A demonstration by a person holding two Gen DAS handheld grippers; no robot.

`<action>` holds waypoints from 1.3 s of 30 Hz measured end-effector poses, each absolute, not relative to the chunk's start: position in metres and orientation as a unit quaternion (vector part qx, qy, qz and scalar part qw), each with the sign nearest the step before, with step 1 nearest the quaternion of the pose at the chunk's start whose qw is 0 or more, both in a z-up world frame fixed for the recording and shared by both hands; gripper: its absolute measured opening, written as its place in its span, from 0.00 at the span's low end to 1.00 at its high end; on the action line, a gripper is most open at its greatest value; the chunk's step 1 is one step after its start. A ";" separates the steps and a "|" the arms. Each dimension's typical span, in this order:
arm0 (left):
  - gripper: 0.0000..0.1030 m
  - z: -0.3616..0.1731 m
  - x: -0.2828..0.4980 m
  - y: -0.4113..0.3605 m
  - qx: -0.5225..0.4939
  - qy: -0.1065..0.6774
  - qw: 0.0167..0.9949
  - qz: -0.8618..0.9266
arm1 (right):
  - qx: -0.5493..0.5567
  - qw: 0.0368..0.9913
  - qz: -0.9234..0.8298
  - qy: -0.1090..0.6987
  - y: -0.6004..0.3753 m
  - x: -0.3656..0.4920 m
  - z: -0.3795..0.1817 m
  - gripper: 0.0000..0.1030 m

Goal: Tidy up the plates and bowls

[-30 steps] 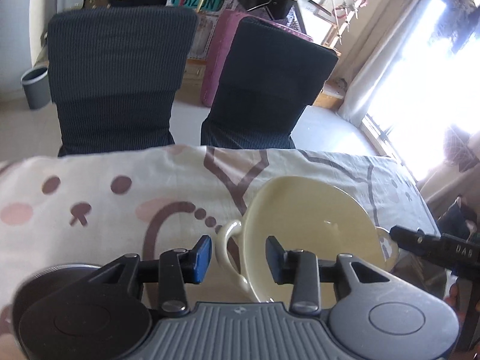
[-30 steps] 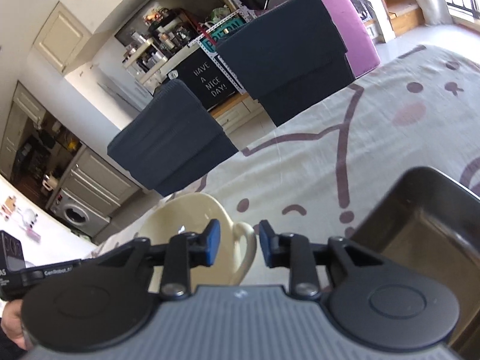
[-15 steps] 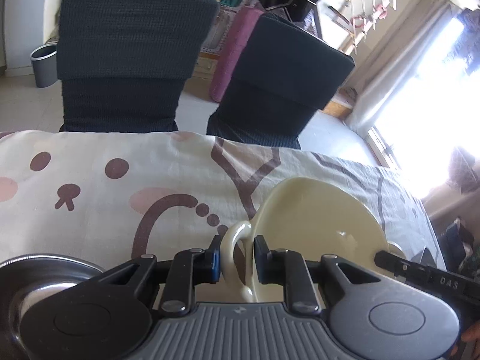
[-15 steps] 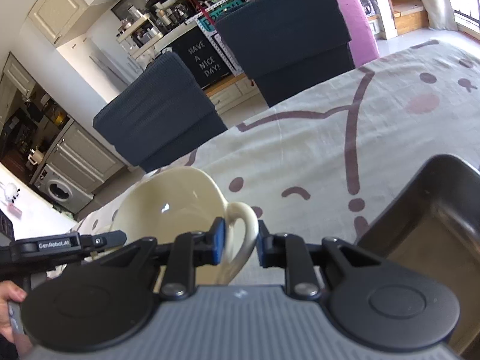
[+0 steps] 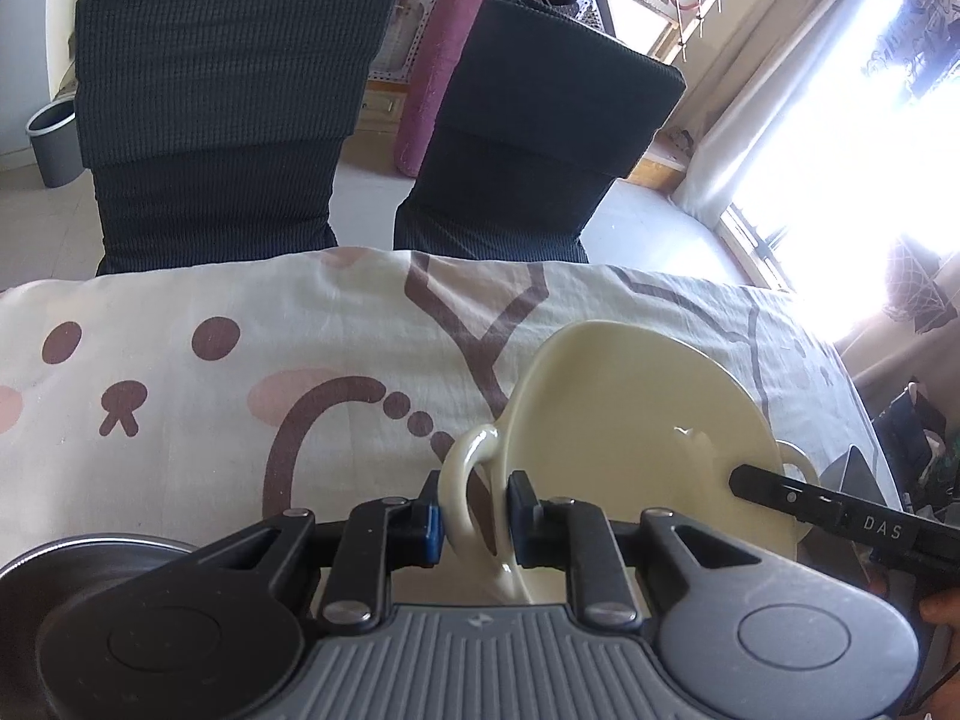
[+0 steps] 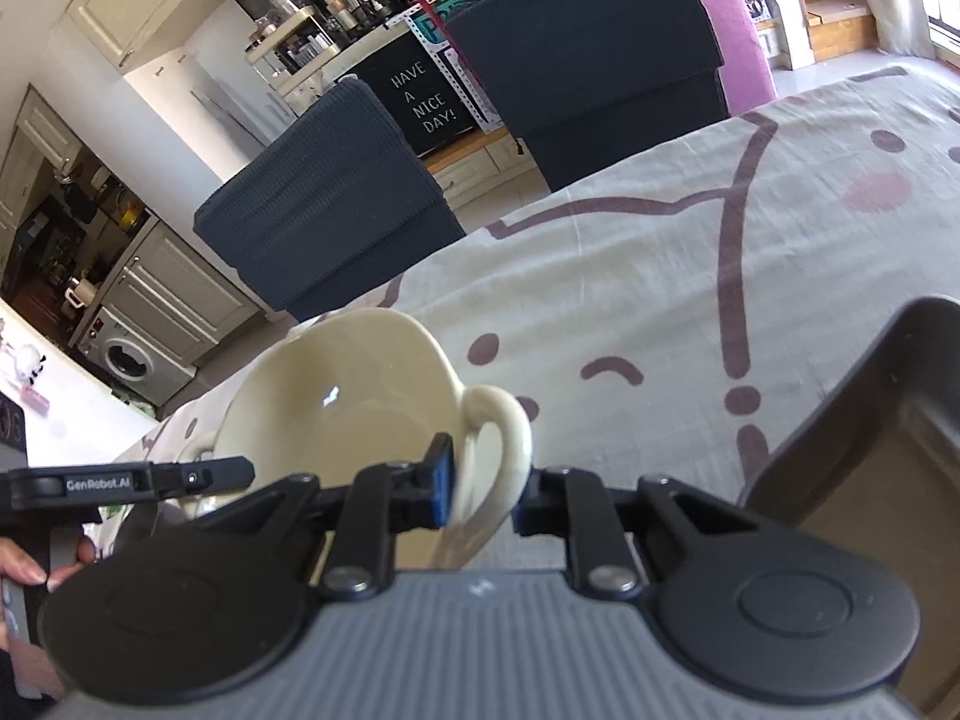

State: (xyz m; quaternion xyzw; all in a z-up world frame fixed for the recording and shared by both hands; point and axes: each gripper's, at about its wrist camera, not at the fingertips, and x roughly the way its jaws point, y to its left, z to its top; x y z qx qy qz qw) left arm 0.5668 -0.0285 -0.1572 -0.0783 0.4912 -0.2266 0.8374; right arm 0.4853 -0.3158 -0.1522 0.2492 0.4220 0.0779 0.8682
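Note:
A cream bowl (image 5: pixel 636 420) with a loop handle on each side sits on the cartoon-print tablecloth (image 5: pixel 180 390). My left gripper (image 5: pixel 474 510) is shut on the near handle (image 5: pixel 462 468), a blue pad on each side of the loop. In the right wrist view the same bowl (image 6: pixel 336 414) shows its other handle (image 6: pixel 504 426) between the jaws of my right gripper (image 6: pixel 480 492), which are closing and press on it. Each view shows one finger of the opposite gripper at the bowl's far rim: the right one (image 5: pixel 798 495) and the left one (image 6: pixel 150 480).
A dark round metal dish (image 5: pixel 90 552) lies at the left gripper's lower left. A dark rectangular tray (image 6: pixel 870 450) stands just right of the right gripper. Two dark chairs (image 5: pixel 228 90) (image 5: pixel 540 138) line the table's far edge. A person's hand (image 6: pixel 24 570) holds the left gripper.
Both grippers' jaws narrowed from open onto the bowl's two handles. The right gripper came forward and down to its handle.

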 end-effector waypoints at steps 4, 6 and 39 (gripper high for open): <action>0.21 -0.158 0.560 -0.028 -0.080 0.475 0.846 -0.227 | 0.229 0.877 0.072 0.417 -0.308 0.484 -0.151 0.22; 0.21 -0.158 0.558 -0.029 -0.083 0.476 0.847 -0.224 | 0.236 0.875 0.072 0.416 -0.309 0.484 -0.152 0.22; 0.21 -0.005 0.364 0.043 -0.115 0.410 0.889 -0.169 | 0.196 0.899 0.151 0.360 -0.259 0.346 -0.009 0.21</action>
